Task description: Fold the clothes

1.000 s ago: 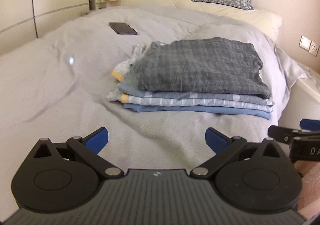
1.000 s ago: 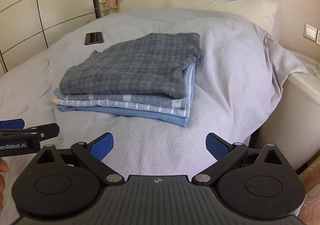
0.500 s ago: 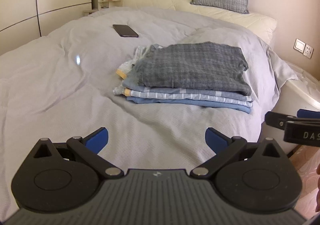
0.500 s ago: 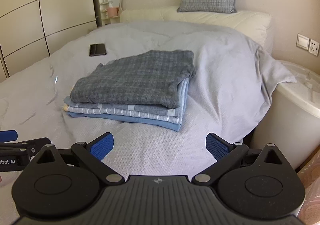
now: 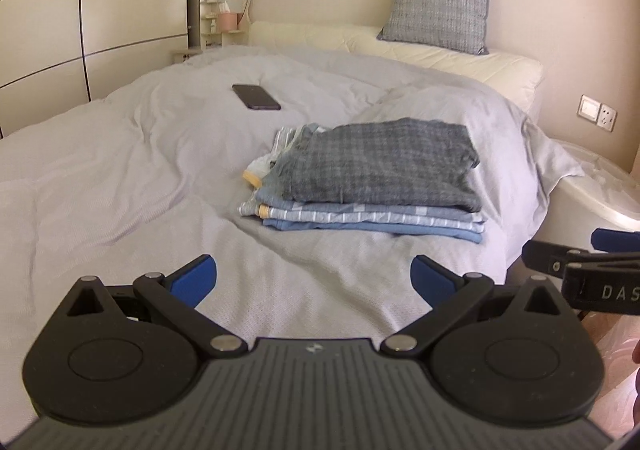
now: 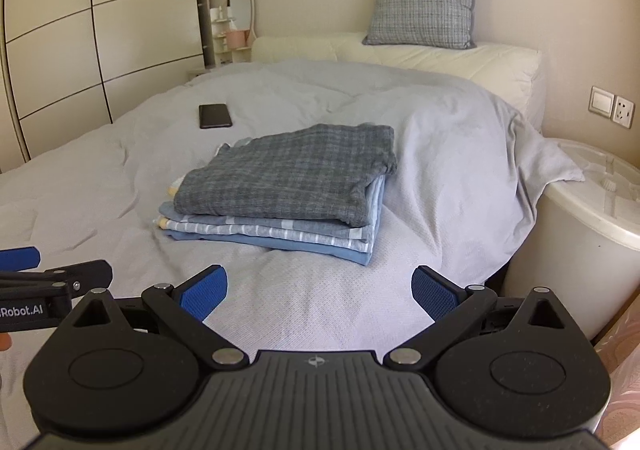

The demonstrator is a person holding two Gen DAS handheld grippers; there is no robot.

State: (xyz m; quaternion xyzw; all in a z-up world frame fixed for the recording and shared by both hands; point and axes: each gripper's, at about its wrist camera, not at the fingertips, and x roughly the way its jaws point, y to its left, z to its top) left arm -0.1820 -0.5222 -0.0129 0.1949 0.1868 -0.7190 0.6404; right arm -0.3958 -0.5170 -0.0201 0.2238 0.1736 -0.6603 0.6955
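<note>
The folded clothes (image 5: 368,177) sit stacked mid-frame on the bed (image 5: 120,177), both the left claw (image 5: 314,276) and right claw (image 6: 320,286) spread and holding nothing; a bump could tip the stack.

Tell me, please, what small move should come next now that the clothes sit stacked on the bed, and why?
Probably draw both away and stop: the stack of clothes looks neatly folded, the left gripper and right gripper are open and empty, and no unfolded garment shows on the bed.

Lower garments (image 5: 372,219) under grey top; right tongs (image 5: 592,270) cropped at frame edge.
</note>
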